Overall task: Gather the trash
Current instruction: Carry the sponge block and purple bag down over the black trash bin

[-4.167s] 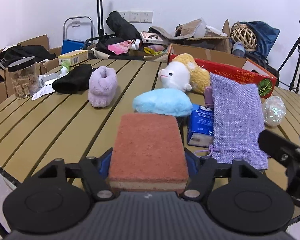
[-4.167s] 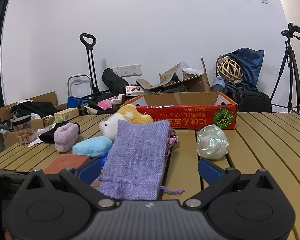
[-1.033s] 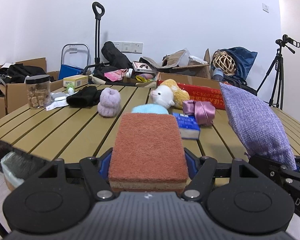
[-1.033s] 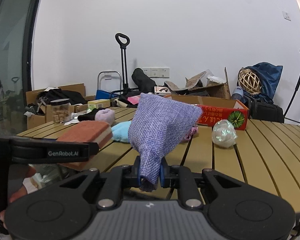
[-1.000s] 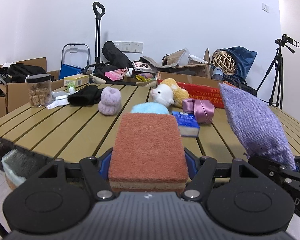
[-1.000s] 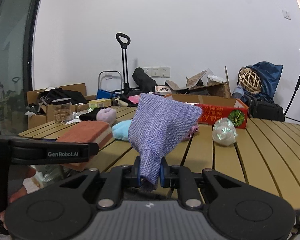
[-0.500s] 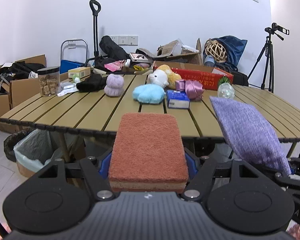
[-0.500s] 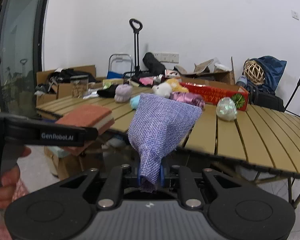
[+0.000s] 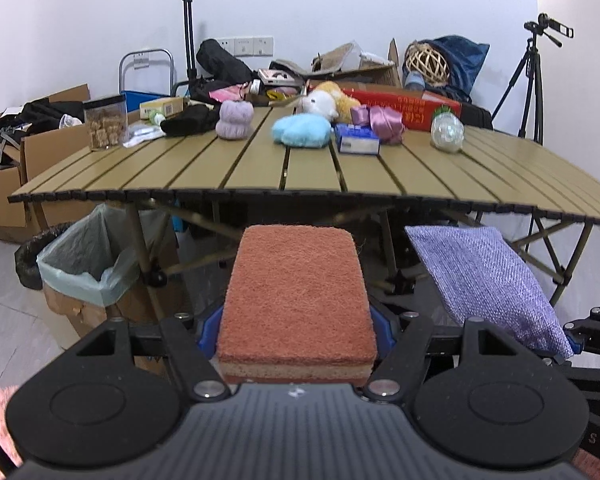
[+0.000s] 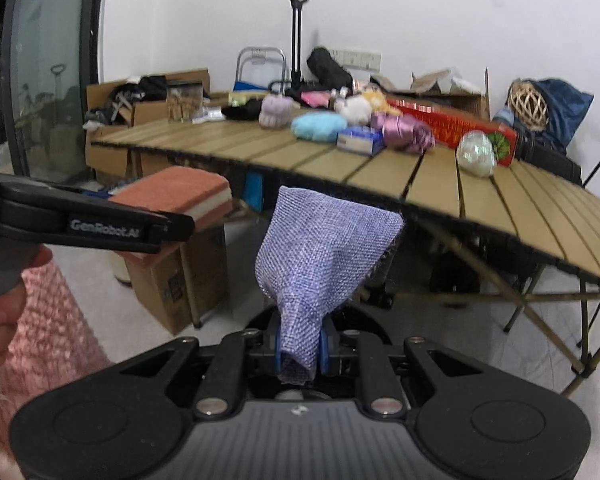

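Left wrist view: left gripper (image 9: pixel 296 354) jaws squeeze the sponge (image 9: pixel 298 300) at frame center; the lined bin (image 9: pixel 82 258) sits at left under the table (image 9: pixel 300 178). I'd swing left and let go only once over the opening.

Right wrist view: right gripper (image 10: pixel 299 354) jaws pinch the purple pouch (image 10: pixel 320 252) neck at center. Keep that grip tight till it's over the bin too.

1. The sponge (image 9: pixel 298 296), a thick block with a rust-red scouring top over a pale layer, lies flat in the air, off the table (image 9: pixel 308 176) and below its near edge.
2. The pouch (image 10: pixel 320 256), lilac woven cloth, is bunched at its neck and fans upward; it too is below the table's edge, perhaps empty.
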